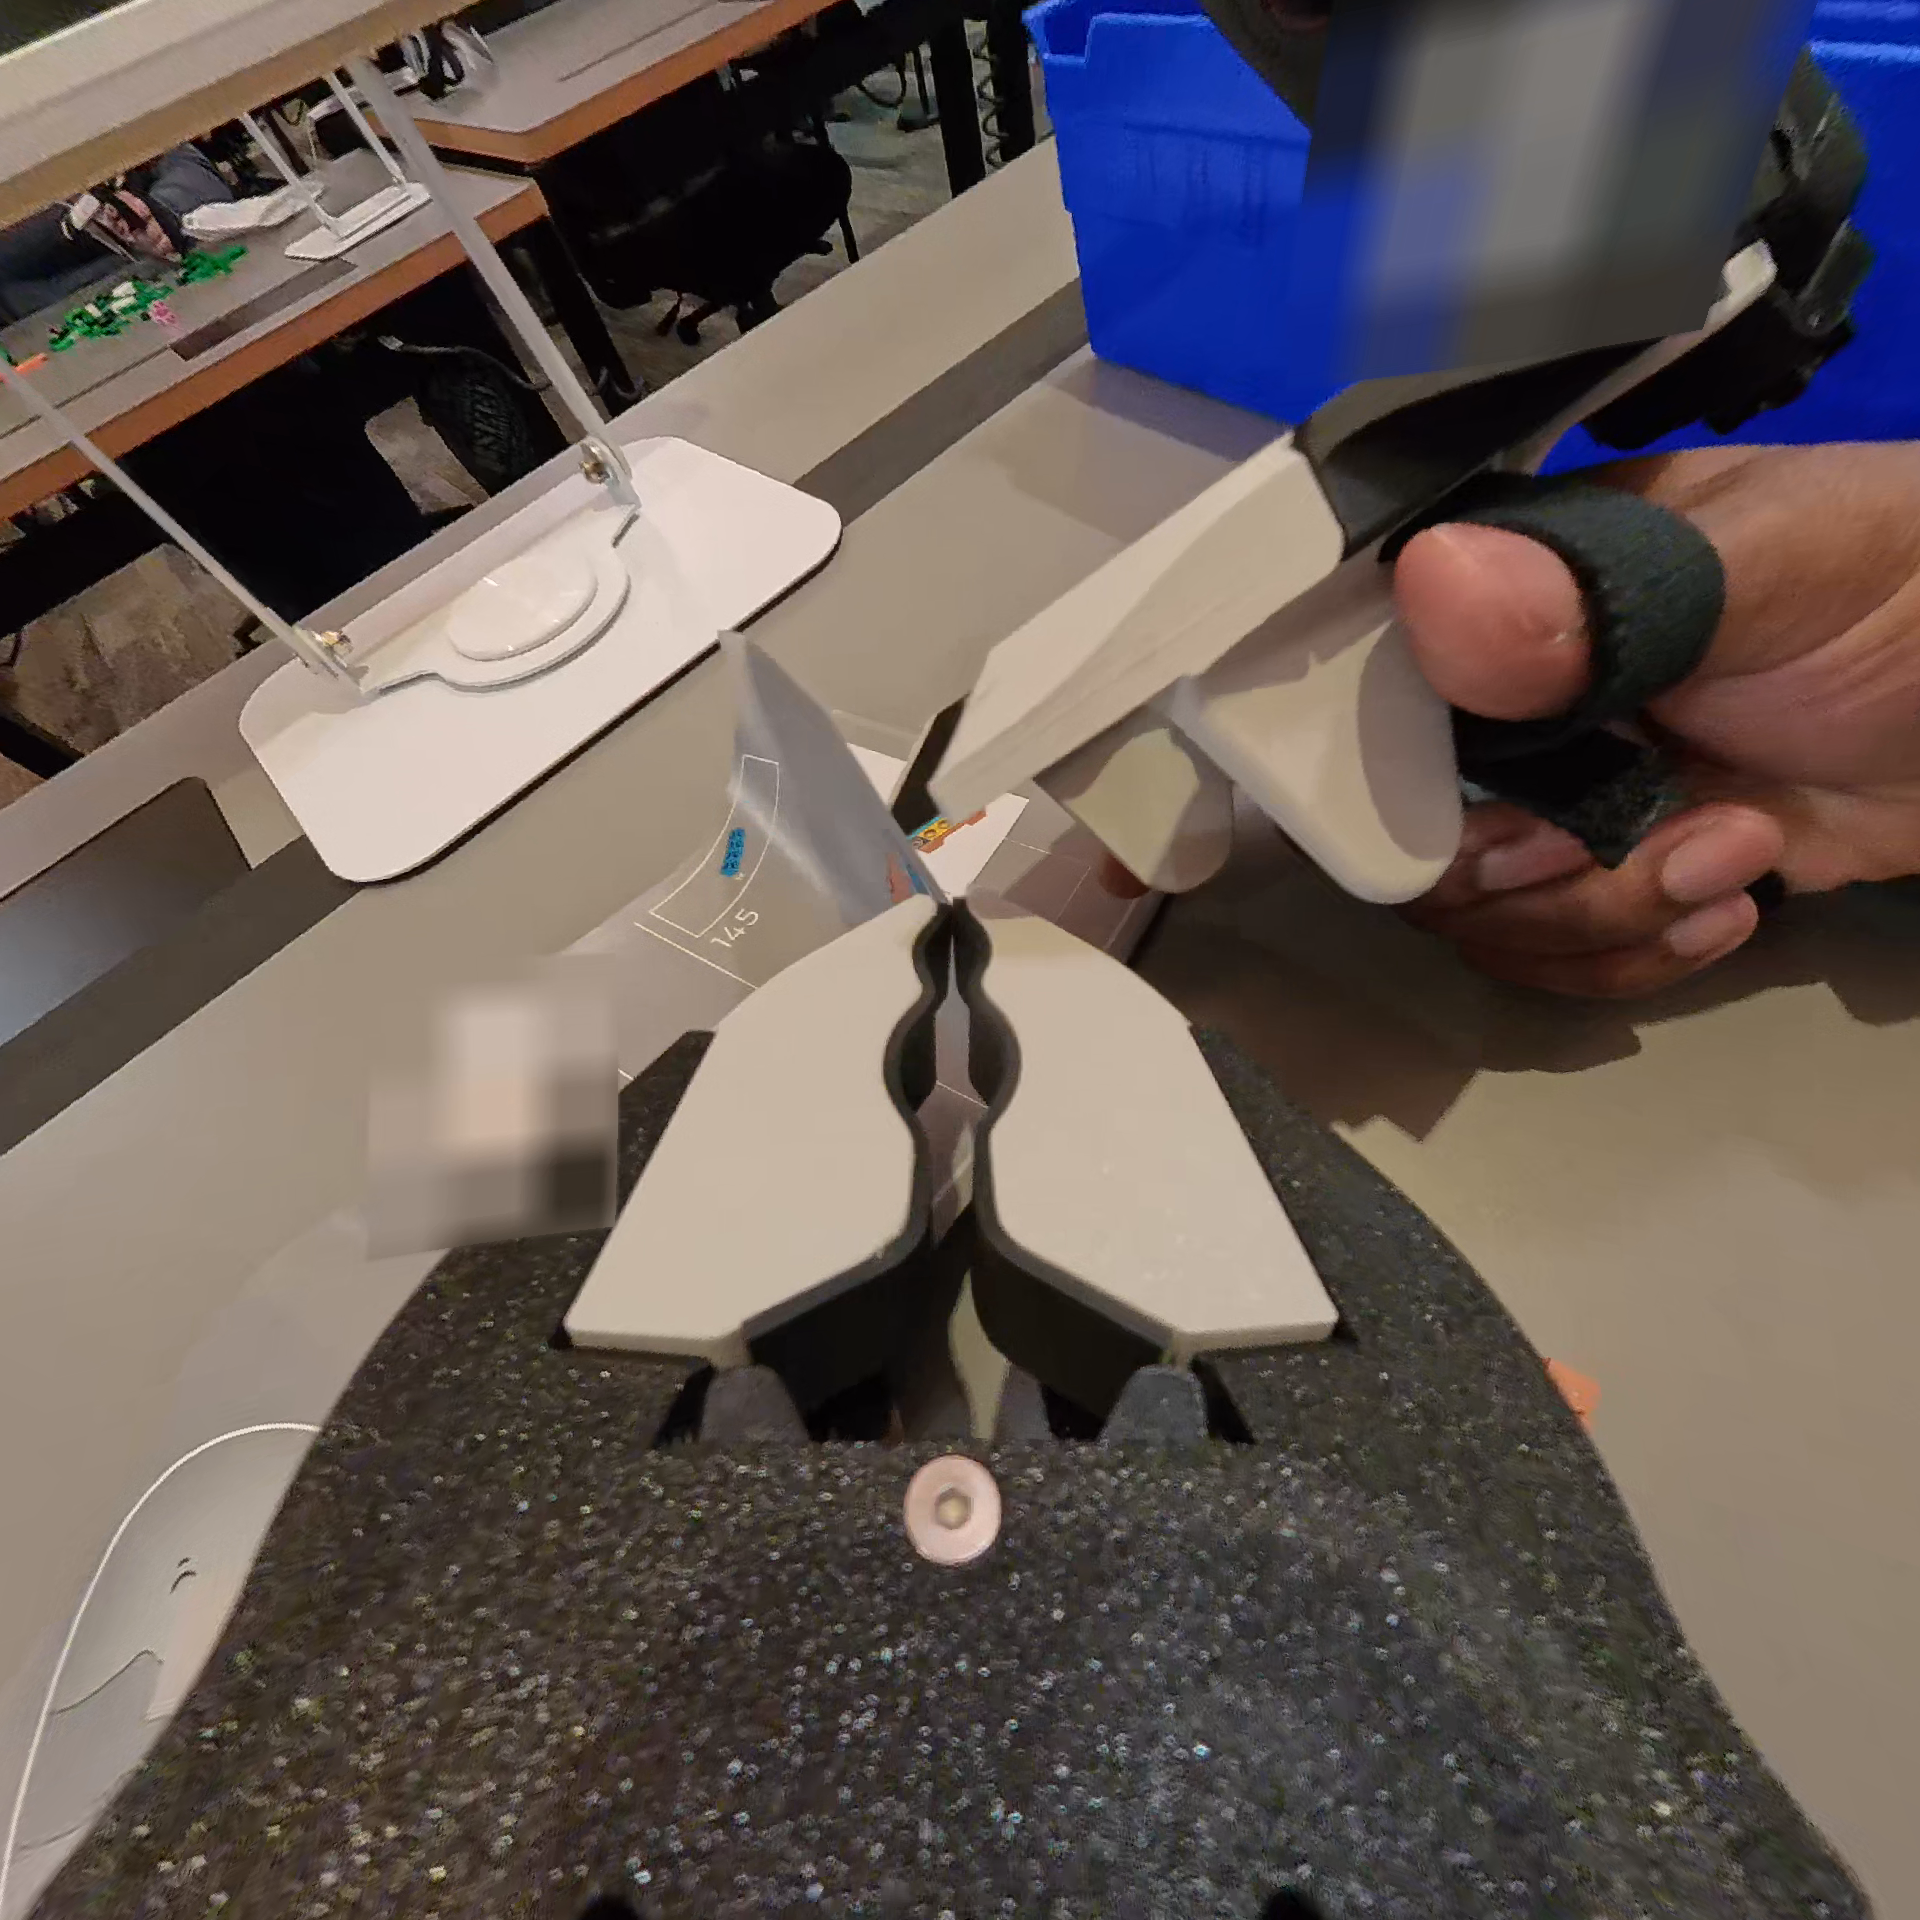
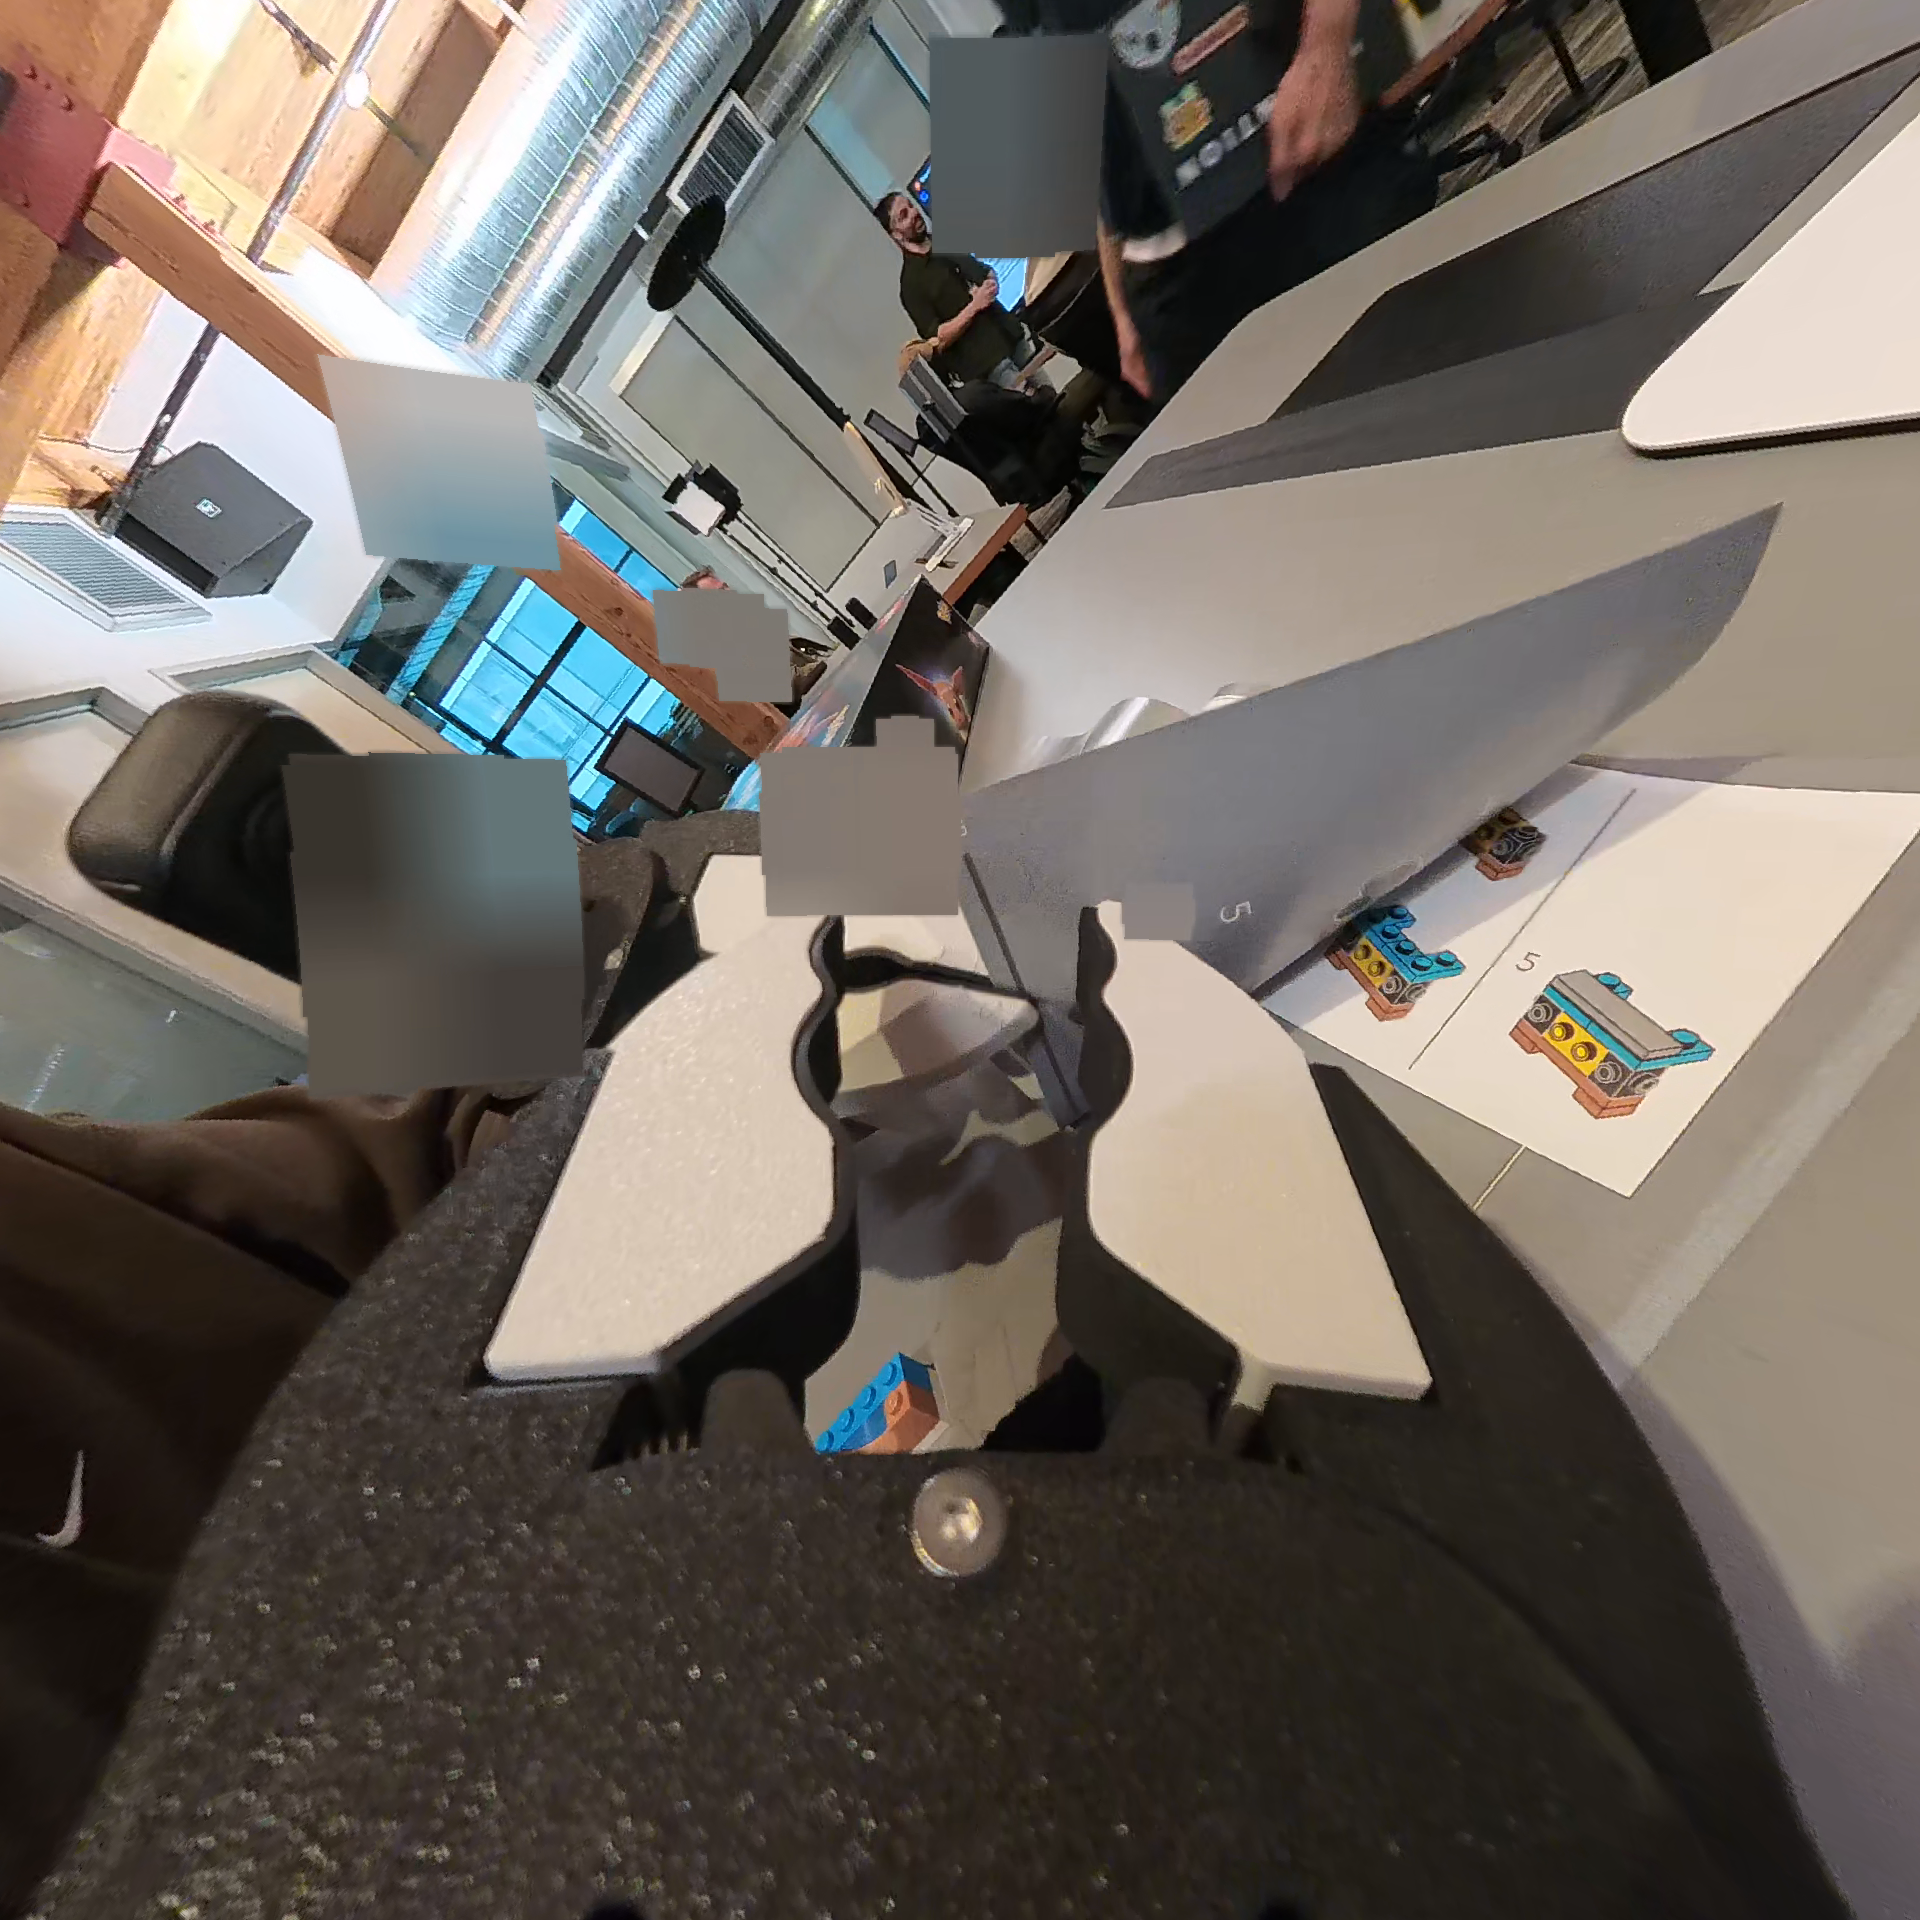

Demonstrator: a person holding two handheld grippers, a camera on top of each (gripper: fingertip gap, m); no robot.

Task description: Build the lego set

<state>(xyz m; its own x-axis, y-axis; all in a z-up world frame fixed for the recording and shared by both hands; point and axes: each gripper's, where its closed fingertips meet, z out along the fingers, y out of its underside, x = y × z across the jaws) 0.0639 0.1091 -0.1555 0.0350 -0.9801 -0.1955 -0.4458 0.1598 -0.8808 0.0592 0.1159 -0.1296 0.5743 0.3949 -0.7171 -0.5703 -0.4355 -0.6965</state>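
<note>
1. Speckled black foam filled the bottom of the left wrist view; ahead of it the left gripper [image 1: 951, 920] was clenched on a lifted grey page [image 1: 800, 769] of the instruction booklet, its pale fingers nearly touching at the tips.
2. Beyond the page, the right gripper [image 1: 940, 800], held by a hand [image 1: 1704, 727], reached toward the same booklet.
3. From the right wrist view, the right gripper [image 2: 956, 935] stood released, jaws apart, the raised page [image 2: 1403, 748] crossing its right finger.
4. Printed white pages [image 2: 1662, 956] lay flat on the grey table [image 2: 1714, 1403], right of that gripper.
5. A blue plastic bin [image 1: 1174, 208] and white stand base [image 1: 499, 717] sat behind.
</note>
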